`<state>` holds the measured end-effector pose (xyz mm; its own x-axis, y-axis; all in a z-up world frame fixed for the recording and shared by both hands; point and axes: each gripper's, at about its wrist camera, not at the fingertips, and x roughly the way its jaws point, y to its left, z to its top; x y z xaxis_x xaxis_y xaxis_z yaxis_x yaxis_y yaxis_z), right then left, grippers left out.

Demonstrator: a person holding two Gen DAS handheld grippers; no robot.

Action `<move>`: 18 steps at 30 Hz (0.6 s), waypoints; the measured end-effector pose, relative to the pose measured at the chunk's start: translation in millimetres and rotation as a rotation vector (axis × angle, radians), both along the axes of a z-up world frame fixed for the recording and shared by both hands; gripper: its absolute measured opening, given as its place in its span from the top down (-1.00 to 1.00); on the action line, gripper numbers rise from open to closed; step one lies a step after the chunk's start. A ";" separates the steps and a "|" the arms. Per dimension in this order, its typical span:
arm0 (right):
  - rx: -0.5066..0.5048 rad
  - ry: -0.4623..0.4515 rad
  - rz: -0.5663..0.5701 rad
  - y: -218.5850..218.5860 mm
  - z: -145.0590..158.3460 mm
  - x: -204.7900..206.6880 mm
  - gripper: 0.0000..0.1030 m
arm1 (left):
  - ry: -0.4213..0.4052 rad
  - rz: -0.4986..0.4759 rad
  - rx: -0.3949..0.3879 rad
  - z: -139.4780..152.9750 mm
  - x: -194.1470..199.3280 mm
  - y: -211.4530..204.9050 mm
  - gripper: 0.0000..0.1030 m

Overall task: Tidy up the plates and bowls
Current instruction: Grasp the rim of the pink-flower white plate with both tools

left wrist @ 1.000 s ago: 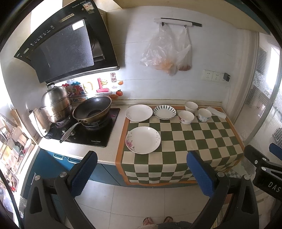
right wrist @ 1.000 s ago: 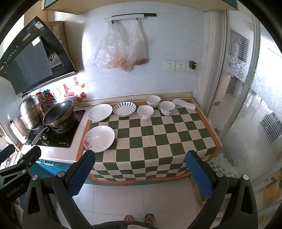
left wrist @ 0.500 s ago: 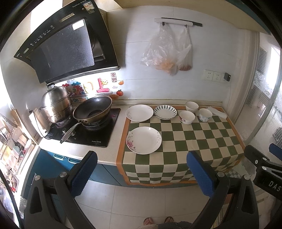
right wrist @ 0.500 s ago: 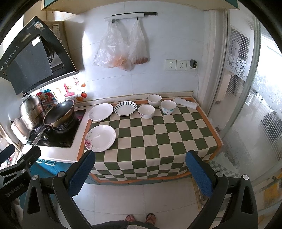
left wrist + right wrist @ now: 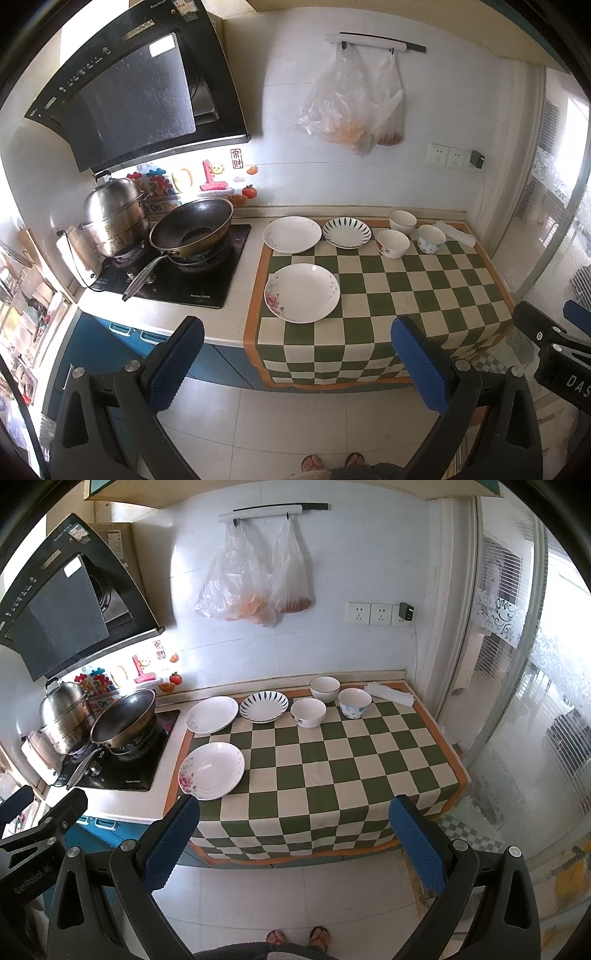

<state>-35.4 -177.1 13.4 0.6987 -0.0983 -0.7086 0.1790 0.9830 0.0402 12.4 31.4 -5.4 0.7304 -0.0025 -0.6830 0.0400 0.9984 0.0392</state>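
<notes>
Left wrist view: right tool's body at the right edge reads "DAS", cut off; hood [image 5: 136, 88] has white print along its top, too small to read; red sticker on the wall below it, characters unclear. Right wrist view: left tool's body at lower left carries lettering, too blurred to read.

Ahead of both tools, checked cloth [image 5: 406, 295] covers the table [image 5: 236, 306]. Floral plate [image 5: 302, 292] lies nearest, at the cloth's left edge. Beyond it, back row left to right: white plate [image 5: 291, 234], striped plate [image 5: 347, 232], floral bowl [image 5: 393, 243], dotted bowl [image 5: 431, 238], with white bowl [image 5: 402, 220] behind those two. Folded towel [image 5: 389, 693] sits at the far right corner. Left of the cloth, wok [image 5: 192, 229] and steamer pot [image 5: 112, 218] on the stove [image 5: 184, 284]. Two plastic bags [image 5: 255, 579] hang from a wall rail. Nothing blocks the dishes.

Left tool [image 5: 297, 363] is spread wide, empty, over the floor in front of the table, touching nothing. Right tool [image 5: 293, 840] likewise wide apart and empty. Person's sandalled feet [image 5: 297, 938] at bottom.
</notes>
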 end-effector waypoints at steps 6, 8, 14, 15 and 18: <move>0.082 -0.003 0.056 8.6 -29.8 33.6 -1.00 | 0.037 -0.010 0.006 -32.7 36.9 14.1 -1.00; 0.128 0.038 0.086 13.3 -49.4 52.3 -1.00 | 0.074 0.002 0.022 -54.9 59.1 22.9 -1.00; 0.190 0.196 0.111 18.5 -123.0 128.6 -1.00 | 0.185 0.075 0.015 -116.3 128.1 50.1 -1.00; 0.188 0.215 0.116 17.3 -134.3 142.3 -1.00 | 0.196 0.082 0.012 -123.3 137.4 52.9 -1.00; 0.207 0.294 0.142 18.1 -177.0 196.9 -1.00 | 0.259 0.103 0.026 -155.0 181.4 61.6 -1.00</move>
